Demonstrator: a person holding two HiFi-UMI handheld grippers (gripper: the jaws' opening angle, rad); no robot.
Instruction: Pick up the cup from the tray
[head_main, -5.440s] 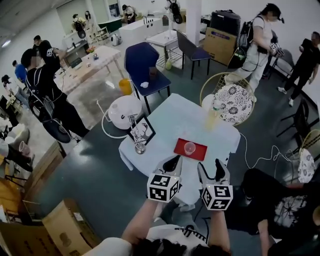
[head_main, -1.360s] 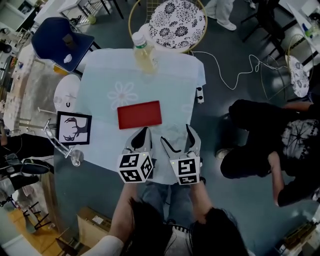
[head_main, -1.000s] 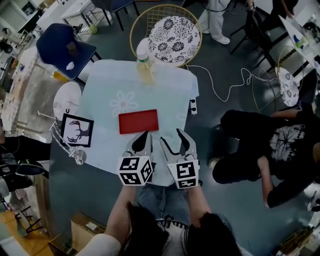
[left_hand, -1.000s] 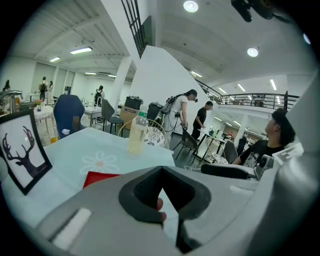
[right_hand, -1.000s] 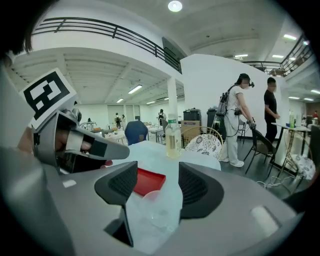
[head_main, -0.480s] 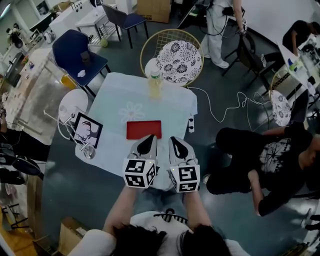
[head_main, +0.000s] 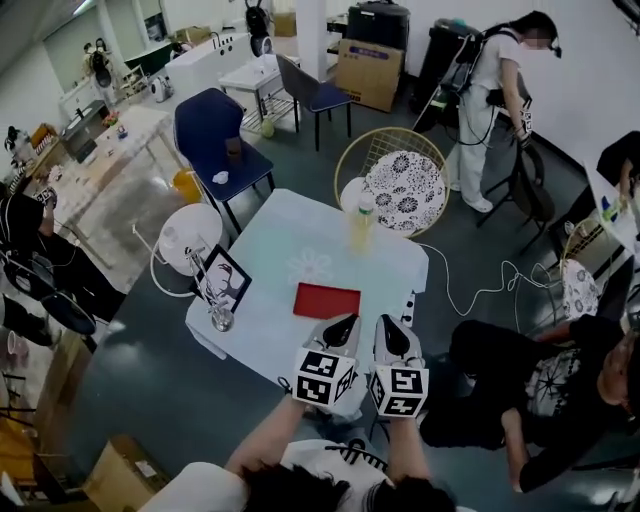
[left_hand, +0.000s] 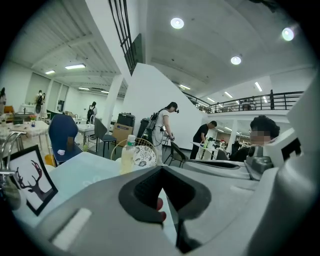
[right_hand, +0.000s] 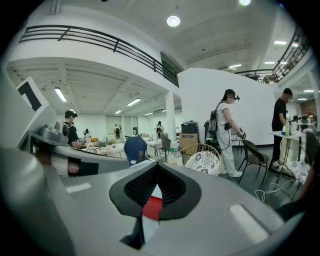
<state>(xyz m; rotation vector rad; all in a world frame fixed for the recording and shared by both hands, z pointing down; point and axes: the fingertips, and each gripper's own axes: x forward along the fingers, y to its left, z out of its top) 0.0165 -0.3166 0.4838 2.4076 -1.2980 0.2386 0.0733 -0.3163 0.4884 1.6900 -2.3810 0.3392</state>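
Observation:
The red tray (head_main: 327, 300) lies on the pale table (head_main: 300, 240) and its top looks bare; I see no cup in any view. My left gripper (head_main: 348, 322) and right gripper (head_main: 388, 322) hover side by side over the table's near edge, just short of the tray. Both are shut with nothing between the jaws. In the left gripper view the gripper (left_hand: 161, 172) shows a sliver of the tray (left_hand: 160, 205) through the gap in its shut jaws. The right gripper (right_hand: 157, 167) shows the tray (right_hand: 151, 207) the same way.
A bottle of yellow drink (head_main: 361, 222) stands at the table's far edge. A framed deer picture (head_main: 226, 282) and a wine glass (head_main: 221, 318) sit at its left edge. A round wicker chair (head_main: 400, 185) stands beyond, a seated person (head_main: 540, 380) at right, a blue chair (head_main: 215, 135) at far left.
A cup stood on the tray 5.4 s ago; the tray has looked bare since. The right gripper, open 1.4 s ago, has shut. The head view has swung up and away.

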